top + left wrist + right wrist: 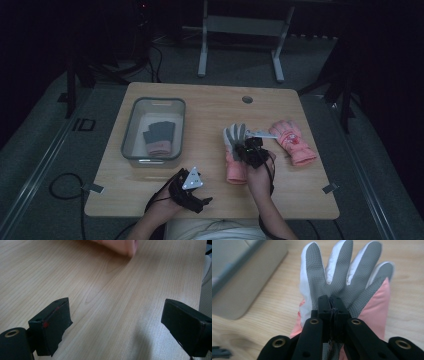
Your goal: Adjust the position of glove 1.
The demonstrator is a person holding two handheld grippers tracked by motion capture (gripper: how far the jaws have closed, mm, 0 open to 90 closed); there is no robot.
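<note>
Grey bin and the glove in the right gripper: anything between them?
Nothing. High view shows bare wooden table between the grey bin and the pink-and-grey glove.

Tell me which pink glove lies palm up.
The left pink glove, pinched by the right gripper, shows its grey palm. The right pink glove shows its pink back.

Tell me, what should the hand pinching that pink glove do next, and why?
Probably carry the glove left toward the grey bin. The right gripper is shut on its palm, a dark pair of gloves already lies in the bin, and the left gripper waits open.
</note>
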